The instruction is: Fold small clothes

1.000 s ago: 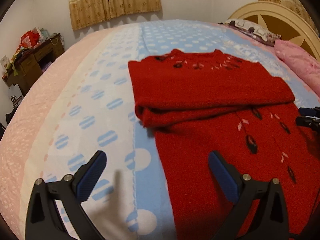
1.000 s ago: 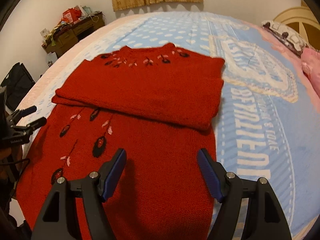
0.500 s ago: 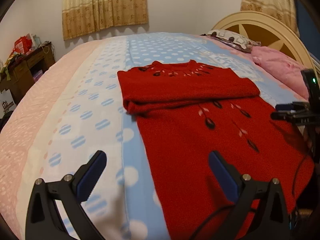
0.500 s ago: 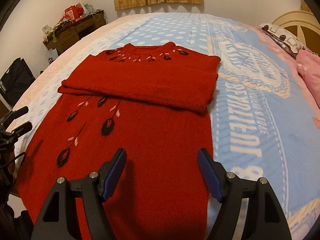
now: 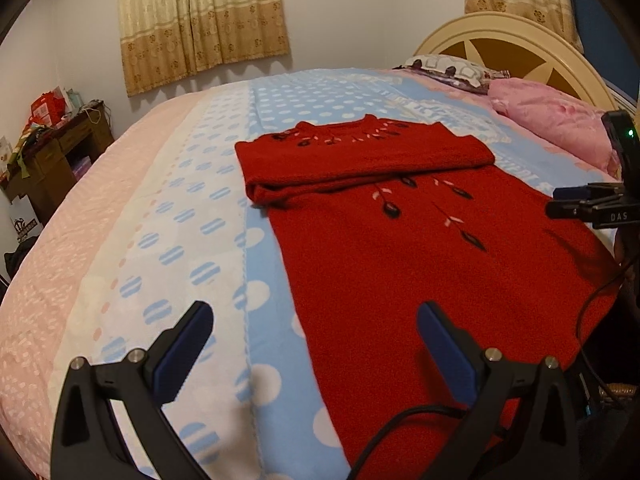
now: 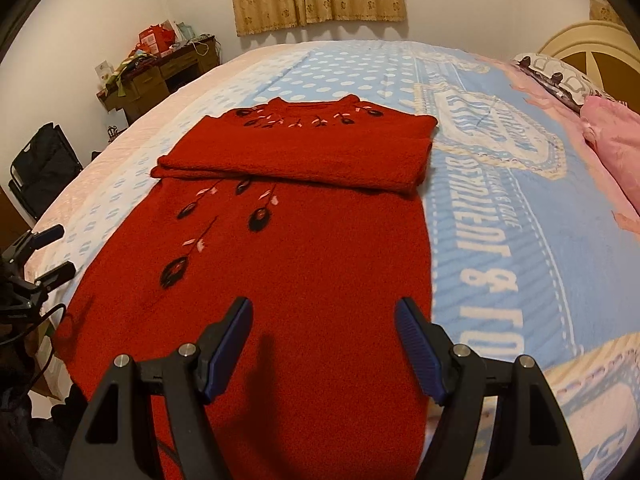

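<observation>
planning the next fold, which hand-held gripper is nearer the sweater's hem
Right. The right hand-held gripper hangs over the sweater near its hem; the left hand-held gripper straddles its left edge, one finger over the blanket.

Bare bedspread [image 5: 176, 240] left of your left tongs [image 5: 312, 344]: room there. Ahead, sweater [image 6: 304, 248] lies flat, nothing standing. Pillows [image 6: 612, 136] far right of your right tongs [image 6: 324, 340], desk [image 6: 160, 76] far left.

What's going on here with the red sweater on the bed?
Someone is folding a red knit sweater spread on the bed. Its sleeves are already folded across the chest. The left hand-held gripper and right hand-held gripper both hover open above the sweater's near end, holding nothing.
</observation>
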`<move>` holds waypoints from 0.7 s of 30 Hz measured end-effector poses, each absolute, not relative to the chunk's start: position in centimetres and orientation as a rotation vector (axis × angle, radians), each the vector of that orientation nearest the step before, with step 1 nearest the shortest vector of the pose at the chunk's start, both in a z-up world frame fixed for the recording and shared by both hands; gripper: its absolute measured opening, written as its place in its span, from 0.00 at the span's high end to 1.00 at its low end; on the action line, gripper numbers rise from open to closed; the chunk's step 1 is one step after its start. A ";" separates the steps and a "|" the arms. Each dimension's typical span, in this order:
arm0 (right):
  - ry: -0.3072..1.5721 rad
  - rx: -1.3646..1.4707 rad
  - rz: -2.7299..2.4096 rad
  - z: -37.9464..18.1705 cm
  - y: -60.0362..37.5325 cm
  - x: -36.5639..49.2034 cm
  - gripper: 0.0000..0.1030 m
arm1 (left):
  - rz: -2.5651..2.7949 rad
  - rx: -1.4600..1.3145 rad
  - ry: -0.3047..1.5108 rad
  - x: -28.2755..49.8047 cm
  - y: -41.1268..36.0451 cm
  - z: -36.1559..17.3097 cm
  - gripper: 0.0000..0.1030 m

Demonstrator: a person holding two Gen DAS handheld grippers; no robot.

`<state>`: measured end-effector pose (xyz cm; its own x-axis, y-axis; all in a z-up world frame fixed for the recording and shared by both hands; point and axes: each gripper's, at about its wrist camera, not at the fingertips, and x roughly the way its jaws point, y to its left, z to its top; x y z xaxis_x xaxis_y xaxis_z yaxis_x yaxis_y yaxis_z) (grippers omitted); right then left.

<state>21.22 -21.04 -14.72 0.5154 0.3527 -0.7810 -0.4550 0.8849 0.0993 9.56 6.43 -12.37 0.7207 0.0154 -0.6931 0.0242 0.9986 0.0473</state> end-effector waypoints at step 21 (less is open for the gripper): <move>0.906 -0.167 0.489 -14.6 -22.0 14.4 0.28 | -0.050 0.010 0.808 5.3 4.9 -13.4 0.00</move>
<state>14.40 -22.01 -14.61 0.5164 0.3362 -0.7875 -0.4743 0.8780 0.0638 5.28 4.95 -13.43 0.6896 -0.0413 -0.7230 0.0487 0.9988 -0.0107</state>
